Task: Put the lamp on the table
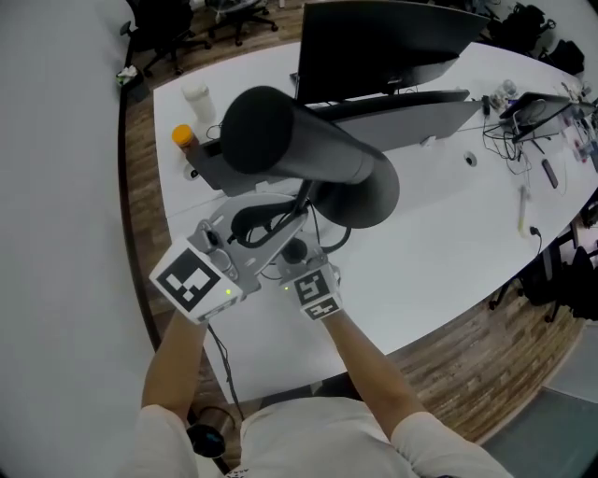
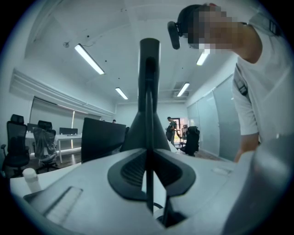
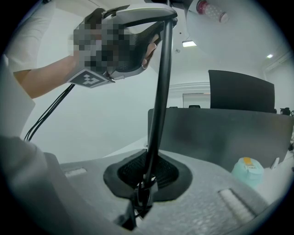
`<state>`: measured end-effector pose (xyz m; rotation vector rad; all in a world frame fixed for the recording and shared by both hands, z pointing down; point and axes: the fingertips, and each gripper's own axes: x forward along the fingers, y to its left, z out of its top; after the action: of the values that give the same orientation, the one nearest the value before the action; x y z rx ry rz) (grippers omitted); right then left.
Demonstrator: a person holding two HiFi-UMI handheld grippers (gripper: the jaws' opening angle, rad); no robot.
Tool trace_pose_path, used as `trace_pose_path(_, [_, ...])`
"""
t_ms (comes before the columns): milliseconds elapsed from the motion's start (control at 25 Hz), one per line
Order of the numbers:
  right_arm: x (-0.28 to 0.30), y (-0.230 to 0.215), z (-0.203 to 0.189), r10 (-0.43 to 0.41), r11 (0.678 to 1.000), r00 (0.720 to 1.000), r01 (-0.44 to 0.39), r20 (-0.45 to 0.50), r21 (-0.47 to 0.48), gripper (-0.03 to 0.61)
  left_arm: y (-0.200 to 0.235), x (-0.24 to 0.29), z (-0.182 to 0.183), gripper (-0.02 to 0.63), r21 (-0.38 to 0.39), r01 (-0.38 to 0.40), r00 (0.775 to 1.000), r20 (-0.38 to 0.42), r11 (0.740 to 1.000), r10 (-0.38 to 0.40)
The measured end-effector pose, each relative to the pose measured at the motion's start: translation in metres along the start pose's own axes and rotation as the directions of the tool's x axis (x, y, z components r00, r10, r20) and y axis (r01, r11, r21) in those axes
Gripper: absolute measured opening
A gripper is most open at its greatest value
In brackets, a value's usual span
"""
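A dark grey lamp with a cylindrical shade (image 1: 294, 145) and a round base (image 1: 366, 198) hangs tilted above the white table (image 1: 448, 243). My left gripper (image 1: 271, 224) is shut on its thin black stem (image 2: 148, 137), which runs straight up between the pads (image 2: 126, 172). My right gripper (image 1: 297, 250) is shut lower on the same stem (image 3: 158, 105), with the lamp's cable bunched at the pads (image 3: 167, 176). In the right gripper view the left gripper (image 3: 124, 36) shows clamped on the stem's upper end.
A black monitor (image 1: 383, 42) and a grey keyboard-like slab (image 1: 411, 117) stand behind the lamp. An orange-capped bottle (image 1: 184, 137) and a white cup (image 1: 197, 98) sit at the far left. Loose cables and small gear (image 1: 533, 121) lie at the right. Office chairs (image 1: 234, 14) stand beyond the table.
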<state>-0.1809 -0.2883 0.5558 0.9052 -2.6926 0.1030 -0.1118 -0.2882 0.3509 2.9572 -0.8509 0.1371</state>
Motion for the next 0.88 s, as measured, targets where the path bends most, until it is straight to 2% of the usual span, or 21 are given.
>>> trace_pose_path(160, [0.018,-0.006,-0.006,-0.011,1.000,1.000,0.011,-0.005,-0.004,0.032,0.022,0.002,-0.008,0.035,0.052,0.014,0.999,0.031,0.999,-0.016])
trace_pose_path(280, [0.030,-0.009,-0.008,-0.017,1.000,1.000,0.017,-0.005,0.006,0.032,0.030,0.001,-0.013,0.035,0.005,0.006,1.000,0.002,1.000,-0.006])
trace_pose_path(560, [0.063,-0.009,-0.017,-0.031,0.999,0.999,0.031,-0.012,0.015,0.031,0.053,-0.005,-0.032,0.035,0.019,0.033,0.999,-0.031,0.999,-0.033])
trace_pose_path(880, [0.089,-0.016,-0.026,-0.083,0.996,0.996,0.083,-0.042,-0.013,0.034,0.077,-0.008,-0.048,0.035,0.011,0.032,0.999,-0.023,0.999,-0.032])
